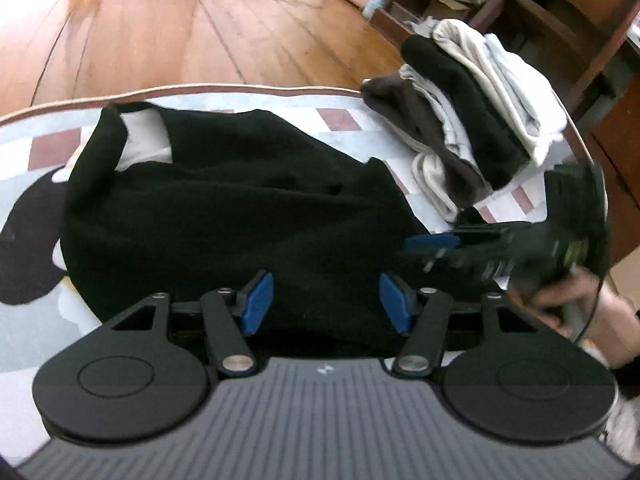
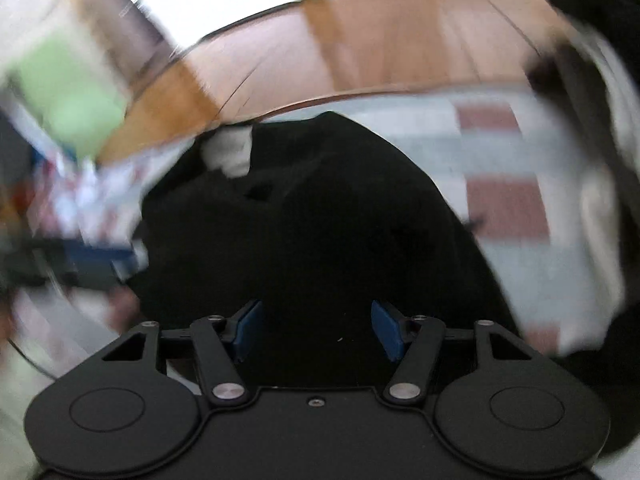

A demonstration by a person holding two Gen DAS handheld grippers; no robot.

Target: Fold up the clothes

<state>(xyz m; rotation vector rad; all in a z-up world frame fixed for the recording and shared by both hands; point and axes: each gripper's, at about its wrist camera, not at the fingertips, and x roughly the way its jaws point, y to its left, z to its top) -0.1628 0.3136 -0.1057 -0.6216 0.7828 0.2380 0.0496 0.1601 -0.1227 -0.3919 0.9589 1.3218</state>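
The left gripper [image 1: 327, 302] is hovering with fingers released over the black garment [image 1: 224, 208], which is lying bunched on the counter [image 1: 348, 120]. At two o'clock, folded clothes [image 1: 472, 120] are sitting stacked. The right gripper [image 2: 317, 330], fingers released, is hovering over the garment too.

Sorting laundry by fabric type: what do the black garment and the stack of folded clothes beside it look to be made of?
Black garment: looks like a soft, matte knit or fleece, since it slumps in thick, rounded folds with no shine. The exact fibre is unclear.
Folded stack: mixed cloth, apparently thin white and grey cotton-like layers with crisp edges, plus one thicker black matte piece. Motion blur leaves the weave undecided.
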